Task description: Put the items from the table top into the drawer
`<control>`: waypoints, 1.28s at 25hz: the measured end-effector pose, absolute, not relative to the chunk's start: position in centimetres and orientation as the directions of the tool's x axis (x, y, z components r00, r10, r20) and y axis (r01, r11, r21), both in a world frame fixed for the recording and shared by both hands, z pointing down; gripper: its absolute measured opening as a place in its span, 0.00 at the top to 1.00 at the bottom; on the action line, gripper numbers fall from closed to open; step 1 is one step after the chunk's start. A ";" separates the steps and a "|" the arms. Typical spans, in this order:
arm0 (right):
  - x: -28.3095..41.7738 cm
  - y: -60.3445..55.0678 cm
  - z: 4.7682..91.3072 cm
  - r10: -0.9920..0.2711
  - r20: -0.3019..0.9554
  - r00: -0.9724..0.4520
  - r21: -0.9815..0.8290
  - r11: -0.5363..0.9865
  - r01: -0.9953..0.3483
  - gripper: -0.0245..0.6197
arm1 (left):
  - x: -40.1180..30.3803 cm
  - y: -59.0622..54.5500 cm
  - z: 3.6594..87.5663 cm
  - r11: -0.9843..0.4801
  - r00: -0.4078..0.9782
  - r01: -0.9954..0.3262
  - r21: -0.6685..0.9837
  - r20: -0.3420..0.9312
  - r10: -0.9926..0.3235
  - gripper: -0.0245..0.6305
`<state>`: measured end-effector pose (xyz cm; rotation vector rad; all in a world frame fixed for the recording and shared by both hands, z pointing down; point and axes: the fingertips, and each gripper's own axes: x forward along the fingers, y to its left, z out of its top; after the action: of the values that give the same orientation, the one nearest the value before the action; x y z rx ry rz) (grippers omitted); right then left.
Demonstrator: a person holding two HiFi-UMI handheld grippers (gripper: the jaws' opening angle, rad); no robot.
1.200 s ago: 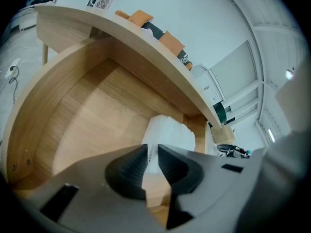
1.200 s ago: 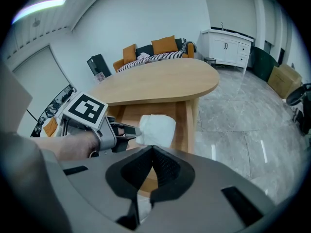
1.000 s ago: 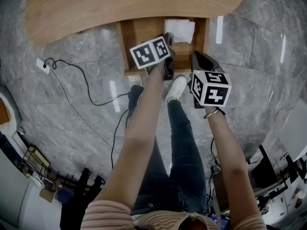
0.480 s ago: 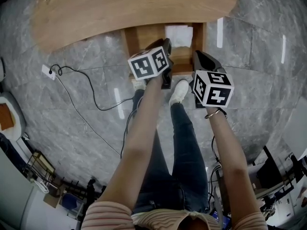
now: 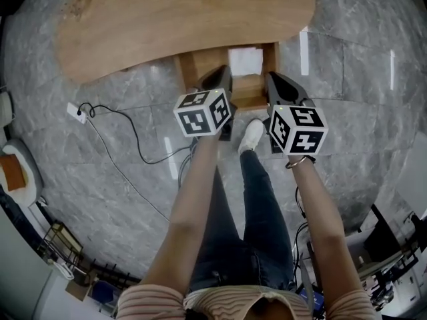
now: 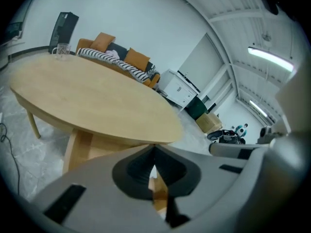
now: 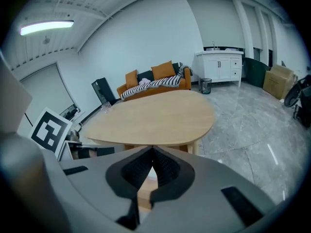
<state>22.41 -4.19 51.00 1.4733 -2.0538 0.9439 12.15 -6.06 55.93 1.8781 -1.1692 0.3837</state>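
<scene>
Under the near edge of the wooden table [image 5: 187, 19], the open drawer [image 5: 189, 69] holds a white item [image 5: 245, 60]. The left gripper [image 5: 217, 80] and right gripper [image 5: 280, 85] hover just over its front, jaws clenched tip to tip on nothing, above the marble floor [image 5: 100, 179].

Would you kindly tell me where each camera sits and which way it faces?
Head view: on the head, looking steeply down at table and open drawer; arms, legs, left tool, right tool show.
Left gripper view: on the left tool, facing across the table; its shut jaws show.
Right gripper view: on the right tool, likewise.
Shared: both gripper views show the sofa.
</scene>
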 end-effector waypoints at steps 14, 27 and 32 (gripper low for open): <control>22.9 -4.8 39.6 -0.757 0.546 -0.358 -0.325 0.202 -0.924 0.95 | 11.4 -5.9 42.5 -0.349 0.534 -0.841 0.414 0.533 -0.656 0.94; 22.6 -4.4 29.1 -0.814 0.427 -0.394 -0.283 0.293 -0.913 0.95 | 11.4 -4.9 32.5 -0.406 0.539 -0.839 0.361 0.460 -0.705 0.94; 22.7 -4.3 26.9 -0.827 0.390 -0.405 -0.282 0.312 -0.907 0.95 | 11.7 -4.6 30.6 -0.412 0.543 -0.837 0.361 0.447 -0.711 0.94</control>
<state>22.75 -4.26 26.93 1.6047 -2.3996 0.6935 11.69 -4.59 30.59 2.2334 -1.2461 0.3015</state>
